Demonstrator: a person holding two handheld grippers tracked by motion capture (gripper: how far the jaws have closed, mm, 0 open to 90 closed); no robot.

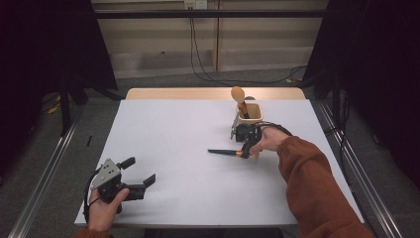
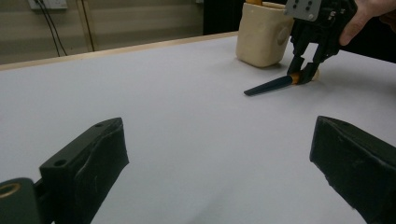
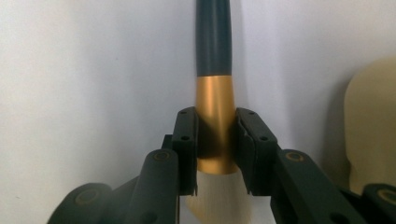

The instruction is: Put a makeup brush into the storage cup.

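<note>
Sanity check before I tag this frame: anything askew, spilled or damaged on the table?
Nothing spilled or damaged. The brush lies flat on the table, its gold ferrule clamped by the right gripper, beside the upright beige holder with a wooden utensil in it. The left gripper is open, apart.

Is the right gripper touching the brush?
Touching. In the right gripper view, the right gripper has both jaws pressed against the gold band of the brush, with no gap on either side.
</note>
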